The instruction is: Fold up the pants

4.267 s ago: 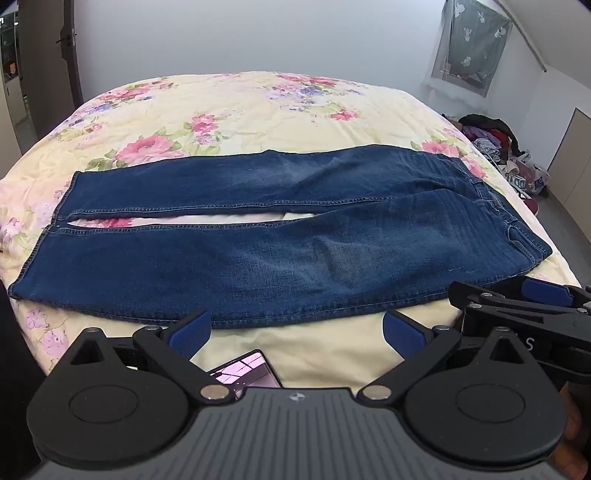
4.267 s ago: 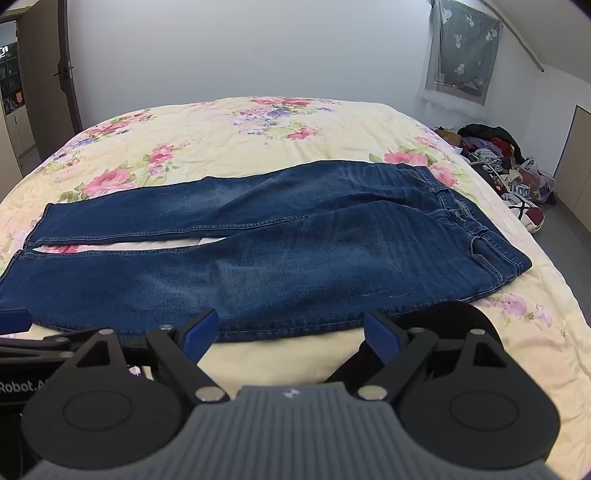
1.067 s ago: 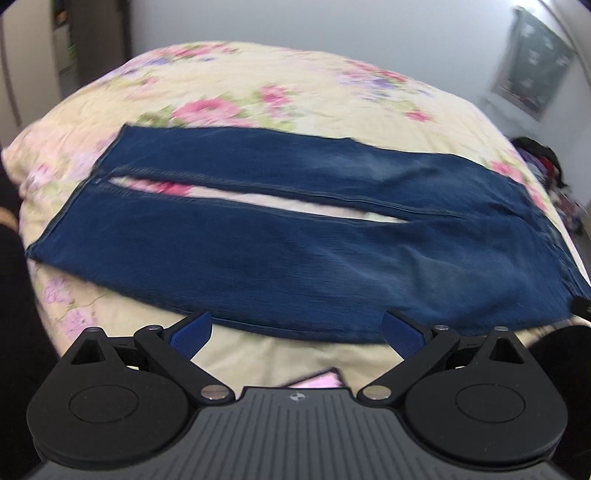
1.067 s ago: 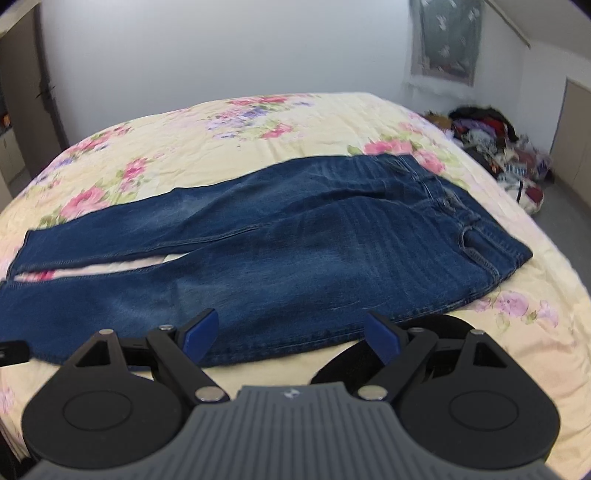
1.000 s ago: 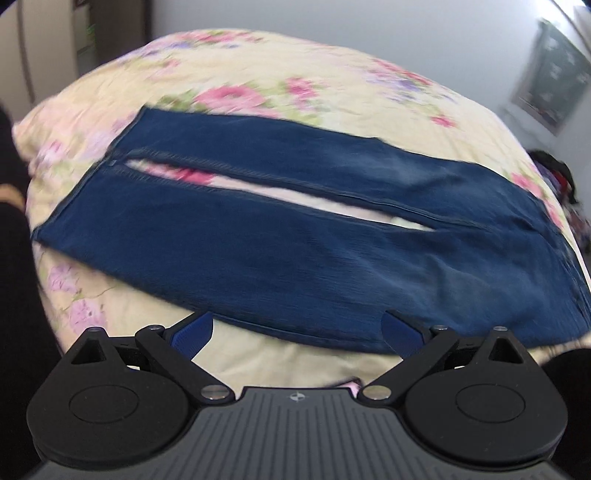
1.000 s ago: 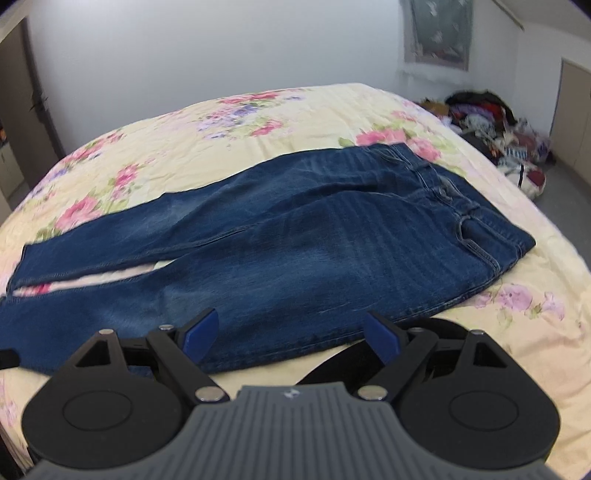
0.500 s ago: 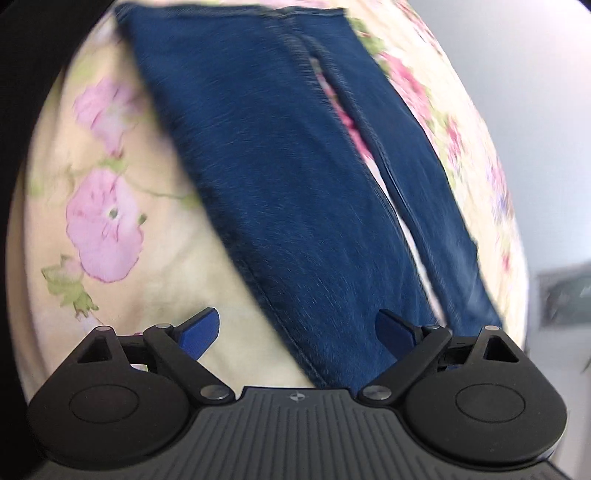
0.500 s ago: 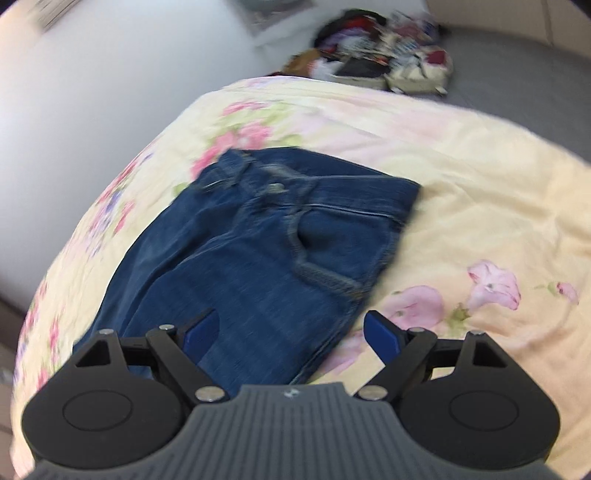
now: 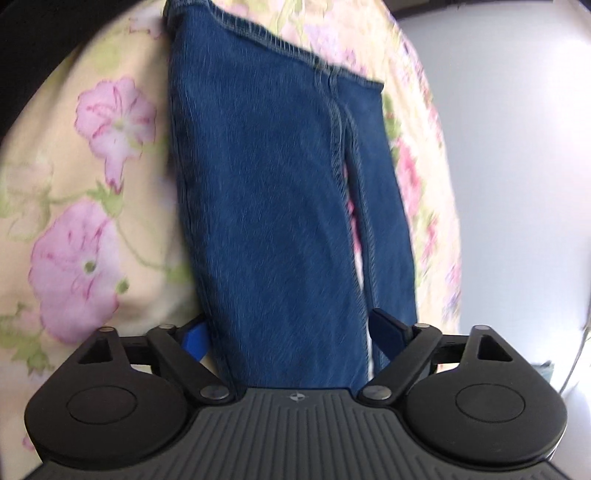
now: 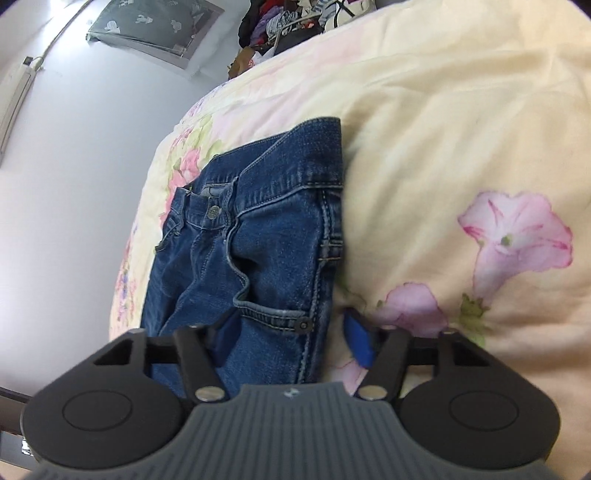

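Opening grasp: left gripper (image 9: 288, 332) and right gripper (image 10: 291, 334) are closing, unclamped, astride the pants' (image 10: 258, 240) near edge; next, both carrying it over the far leg (image 9: 384, 229)

free: bedspread (image 10: 461, 122) beside jeans (image 10: 266, 236) | blocked: clothes pile (image 10: 295, 22) on floor beyond bed

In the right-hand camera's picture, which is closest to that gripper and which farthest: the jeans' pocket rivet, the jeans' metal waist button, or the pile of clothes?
From the right gripper:
1. Small metal pocket rivet, just ahead between the closing fingers.
2. Round metal waist button, farther up, left.
3. Colourful pile of clothes, beyond the bed, at top.
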Demonstrator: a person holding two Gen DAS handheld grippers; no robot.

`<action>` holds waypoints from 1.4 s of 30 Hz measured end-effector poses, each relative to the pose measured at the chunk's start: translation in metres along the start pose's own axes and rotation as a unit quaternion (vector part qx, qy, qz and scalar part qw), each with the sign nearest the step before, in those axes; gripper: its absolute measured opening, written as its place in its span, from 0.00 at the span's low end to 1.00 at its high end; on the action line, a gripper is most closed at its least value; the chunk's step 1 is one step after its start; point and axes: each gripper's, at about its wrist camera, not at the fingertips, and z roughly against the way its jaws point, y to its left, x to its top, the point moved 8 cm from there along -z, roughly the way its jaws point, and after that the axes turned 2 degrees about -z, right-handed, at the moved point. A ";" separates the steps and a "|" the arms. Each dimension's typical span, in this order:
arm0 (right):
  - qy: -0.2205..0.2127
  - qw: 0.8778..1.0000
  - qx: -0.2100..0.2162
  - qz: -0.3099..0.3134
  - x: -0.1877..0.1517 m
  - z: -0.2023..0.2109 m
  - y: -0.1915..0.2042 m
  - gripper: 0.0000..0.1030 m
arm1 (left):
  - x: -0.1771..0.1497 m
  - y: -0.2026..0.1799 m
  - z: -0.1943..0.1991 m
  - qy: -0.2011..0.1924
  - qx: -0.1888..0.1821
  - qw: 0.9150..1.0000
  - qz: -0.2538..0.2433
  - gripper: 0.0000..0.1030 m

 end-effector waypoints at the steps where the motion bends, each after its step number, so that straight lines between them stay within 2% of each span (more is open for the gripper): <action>1: 0.005 1.000 0.009 -0.005 -0.002 0.001 -0.002 0.43 | 0.002 0.002 0.000 -0.002 -0.002 1.000 0.004 0.85; 7: 0.027 0.998 0.040 -0.029 -0.008 -0.004 -0.005 0.29 | 0.005 0.011 0.010 -0.018 -0.030 0.999 0.031 0.48; 9: 0.028 0.998 0.048 -0.030 -0.009 -0.003 -0.006 0.25 | 0.004 0.010 0.012 -0.023 -0.037 0.999 0.028 0.46; 12: 0.025 0.997 0.056 -0.036 -0.010 -0.002 -0.008 0.25 | 0.004 0.018 0.015 -0.048 0.005 0.999 0.017 0.47; 13: 0.025 0.997 0.058 -0.040 -0.010 -0.002 -0.010 0.25 | 0.004 0.023 0.015 -0.061 0.004 0.998 0.022 0.47; 15: 0.024 0.996 0.064 -0.048 -0.010 -0.001 -0.012 0.25 | 0.004 0.029 0.014 -0.081 -0.013 0.996 0.038 0.47; 18: 0.024 0.996 0.072 -0.055 -0.010 -0.001 -0.014 0.26 | 0.007 0.029 0.013 -0.109 -0.043 0.992 0.043 0.53; 21: 0.023 0.995 0.078 -0.064 -0.010 0.002 -0.020 0.25 | 0.018 0.034 0.010 -0.138 -0.059 0.987 0.058 0.53; 23: 0.023 0.995 0.077 -0.058 -0.011 0.003 -0.021 0.25 | 0.019 0.037 0.003 -0.134 -0.063 0.987 0.058 0.52; 25: 0.022 0.996 0.074 -0.050 -0.011 0.004 -0.021 0.25 | 0.018 0.035 0.004 -0.121 -0.071 0.989 0.055 0.50; 26: 0.022 0.996 0.073 -0.050 -0.011 0.004 -0.021 0.25 | 0.016 0.033 0.008 -0.110 -0.088 0.988 0.060 0.48; 29: 0.022 0.996 0.075 -0.052 -0.012 0.003 -0.018 0.27 | 0.014 0.021 0.029 -0.114 -0.151 0.980 0.062 0.41; 31: 0.022 0.995 0.077 -0.051 -0.011 0.003 -0.017 0.28 | 0.016 0.015 0.038 -0.120 -0.170 0.977 0.055 0.32; 34: 0.020 0.995 0.080 -0.054 -0.009 0.005 -0.017 0.29 | 0.021 0.015 0.041 -0.130 -0.162 0.977 0.055 0.31; 36: 0.011 0.995 0.087 -0.057 -0.006 0.008 -0.017 0.33 | 0.022 0.019 0.031 -0.121 -0.119 0.984 0.047 0.31; 38: 0.002 0.994 0.089 -0.063 -0.001 0.010 -0.018 0.34 | 0.020 0.030 0.022 -0.102 -0.051 0.993 0.036 0.22; 39: 0.000 0.994 0.089 -0.064 0.001 0.009 -0.018 0.34 | 0.020 0.034 0.017 -0.097 -0.031 0.994 0.033 0.11; 40: 0.001 0.994 0.088 -0.061 0.003 0.008 -0.017 0.34 | 0.020 0.035 0.017 -0.097 -0.029 0.994 0.032 0.10; 41: 0.004 0.995 0.083 -0.049 0.004 0.008 -0.015 0.22 | 0.021 0.033 0.019 -0.099 -0.036 0.994 0.033 0.09; 42: 0.004 0.996 0.078 -0.036 0.004 0.008 -0.012 0.16 | 0.021 0.028 0.022 -0.101 -0.045 0.993 0.031 0.07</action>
